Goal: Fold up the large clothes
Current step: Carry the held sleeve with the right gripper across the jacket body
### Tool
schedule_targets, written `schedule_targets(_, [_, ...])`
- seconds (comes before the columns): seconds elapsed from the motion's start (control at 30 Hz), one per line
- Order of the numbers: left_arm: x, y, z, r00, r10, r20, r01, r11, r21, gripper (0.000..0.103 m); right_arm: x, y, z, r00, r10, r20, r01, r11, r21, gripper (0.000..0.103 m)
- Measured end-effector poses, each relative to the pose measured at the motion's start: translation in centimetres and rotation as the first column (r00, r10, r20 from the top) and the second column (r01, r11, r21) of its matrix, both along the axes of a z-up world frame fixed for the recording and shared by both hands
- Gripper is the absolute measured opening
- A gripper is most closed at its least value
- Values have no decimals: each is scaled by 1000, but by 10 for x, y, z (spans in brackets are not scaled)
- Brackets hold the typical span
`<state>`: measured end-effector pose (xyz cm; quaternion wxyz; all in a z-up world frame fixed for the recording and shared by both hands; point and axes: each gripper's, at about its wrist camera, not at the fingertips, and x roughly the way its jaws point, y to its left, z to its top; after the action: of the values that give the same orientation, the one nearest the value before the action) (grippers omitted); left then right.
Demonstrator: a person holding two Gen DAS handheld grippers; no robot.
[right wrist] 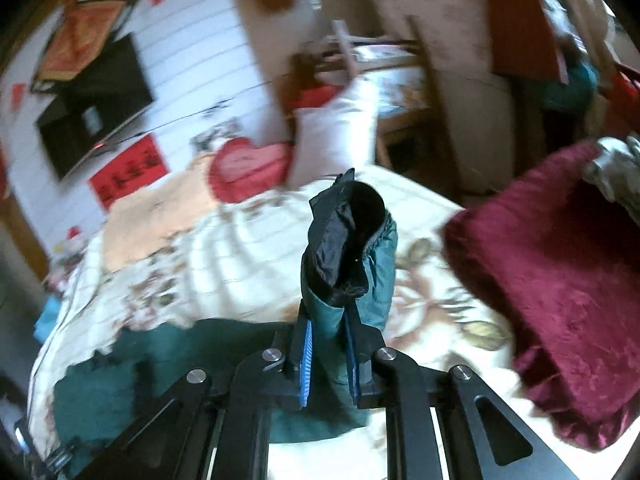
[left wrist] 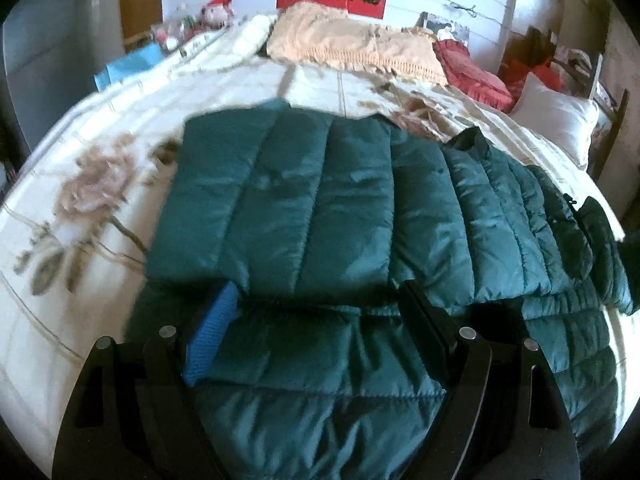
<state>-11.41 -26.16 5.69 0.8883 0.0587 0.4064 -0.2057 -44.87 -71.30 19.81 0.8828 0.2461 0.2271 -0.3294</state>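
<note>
Bed with cream floral-printed cover (left wrist: pixel 100 168): fills both views and bears all else. Dark teal quilted puffer jacket (left wrist: pixel 320 208): spread across the near half of the bed, one panel folded over onto the body, a sleeve trailing to the right. Maroon velvet blanket (right wrist: pixel 560 300): heaped at the bed's right side. Peach fringed throw (left wrist: pixel 352 44): bunched at the far end by the wall. White pillow (left wrist: pixel 556 120): far right corner. Red ruffled cushion (left wrist: pixel 472 68): beside the throw. Left gripper (left wrist: pixel 316 328): fingers spread wide, resting over the jacket's near fold. Right gripper (right wrist: pixel 329 356): blue-padded fingers pinching the jacket's sleeve cuff (right wrist: pixel 348 244), which stands upright above them.
</note>
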Motion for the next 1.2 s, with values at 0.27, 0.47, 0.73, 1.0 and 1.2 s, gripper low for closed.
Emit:
schedule_targets(0.27, [-2, 16, 16, 1000, 0, 18, 0, 1000, -2, 83, 70, 70, 22, 971, 236, 25, -236, 972, -10, 13])
schedule_targets(0.47, [1, 32, 21, 1000, 13, 16, -13, 1000, -13, 83, 133, 138, 22, 900, 436, 13, -436, 900, 8, 13])
schedule_targets(0.73, [3, 55, 22, 1000, 24, 2, -24, 999, -31, 83, 202, 214, -10, 806, 591, -31, -589, 806, 61, 13])
schedule_targets(1.0, [8, 73, 17, 998, 43, -45, -46, 996, -76, 83, 259, 276, -53, 719, 693, -54, -677, 716, 168, 13])
schedule_targets(1.2, [11, 81, 14, 996, 44, -80, -52, 993, -107, 83, 296, 306, -96, 655, 753, -58, -709, 640, 297, 15])
